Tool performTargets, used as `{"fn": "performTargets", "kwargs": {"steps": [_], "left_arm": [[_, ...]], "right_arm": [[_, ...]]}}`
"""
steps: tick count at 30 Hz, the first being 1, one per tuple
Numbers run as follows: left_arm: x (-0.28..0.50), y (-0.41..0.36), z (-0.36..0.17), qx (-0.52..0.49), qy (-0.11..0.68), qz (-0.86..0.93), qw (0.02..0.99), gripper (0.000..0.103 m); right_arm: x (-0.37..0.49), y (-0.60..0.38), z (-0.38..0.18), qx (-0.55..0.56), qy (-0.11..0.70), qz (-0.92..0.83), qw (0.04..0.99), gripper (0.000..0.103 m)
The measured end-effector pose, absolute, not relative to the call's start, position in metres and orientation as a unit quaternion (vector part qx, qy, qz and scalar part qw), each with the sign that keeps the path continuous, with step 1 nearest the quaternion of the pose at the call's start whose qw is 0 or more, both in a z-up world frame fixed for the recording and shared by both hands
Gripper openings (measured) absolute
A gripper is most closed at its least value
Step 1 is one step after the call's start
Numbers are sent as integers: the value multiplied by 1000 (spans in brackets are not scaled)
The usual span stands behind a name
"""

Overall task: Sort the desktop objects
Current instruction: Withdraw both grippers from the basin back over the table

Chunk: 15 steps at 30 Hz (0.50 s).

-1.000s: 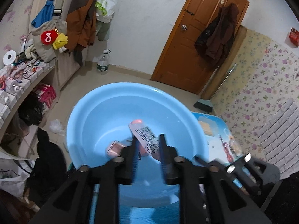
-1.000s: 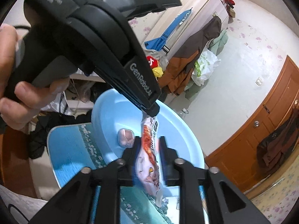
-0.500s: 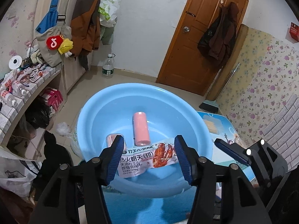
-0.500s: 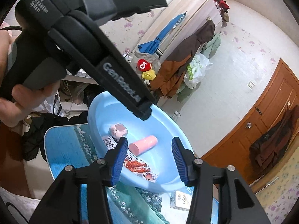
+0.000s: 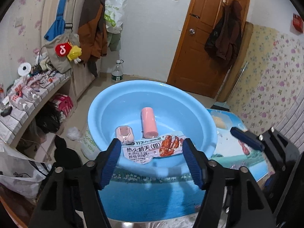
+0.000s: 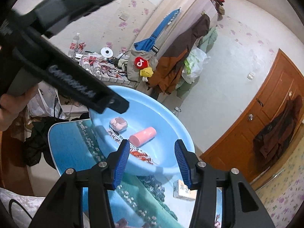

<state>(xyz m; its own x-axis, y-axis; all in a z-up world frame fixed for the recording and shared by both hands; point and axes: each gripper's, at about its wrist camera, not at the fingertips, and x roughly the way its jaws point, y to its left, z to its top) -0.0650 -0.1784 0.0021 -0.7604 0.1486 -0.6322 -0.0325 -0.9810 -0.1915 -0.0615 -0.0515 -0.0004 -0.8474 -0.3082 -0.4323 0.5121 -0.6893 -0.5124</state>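
Blue basin (image 5: pixel 199 112) on a scenery-print table (image 5: pixel 152 190) in a cluttered room.
The left gripper (image 5: pixel 152 148) has just been widening and the right gripper (image 6: pixel 152 150) gapes, both empty; the snack packet (image 5: pixel 152 148) lies in the basin.

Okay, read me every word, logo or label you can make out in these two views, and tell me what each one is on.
"热火朝天 (翅)": snack packet lying in the blue basin; its smaller print is too small to read.
TikTok note logo: red plush charm hanging on the grey bag.
"...onde... ...r You", partly hidden: white bag beside the basin.
Lettering on the left gripper body in the right wrist view: blurred.
Green print on the hanging plastic bag: unreadable.
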Motion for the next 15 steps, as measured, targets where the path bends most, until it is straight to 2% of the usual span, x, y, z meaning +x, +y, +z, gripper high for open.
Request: {"fn": "performTargets", "kwargs": {"steps": [5, 9, 15], "left_arm": [[-55, -166, -4, -345, -66, 935, 41, 78], [-49, -152, -12, -356, -46, 933, 27, 87], [-33, -130, -22, -355, -16, 934, 28, 90]], "right_arm": [[-54, -31, -7, 174, 302, -913, 213, 52], [-46, -13, -11, 185, 279, -921, 201, 61], [-31, 16, -9, 204, 232, -932, 188, 62]]}}
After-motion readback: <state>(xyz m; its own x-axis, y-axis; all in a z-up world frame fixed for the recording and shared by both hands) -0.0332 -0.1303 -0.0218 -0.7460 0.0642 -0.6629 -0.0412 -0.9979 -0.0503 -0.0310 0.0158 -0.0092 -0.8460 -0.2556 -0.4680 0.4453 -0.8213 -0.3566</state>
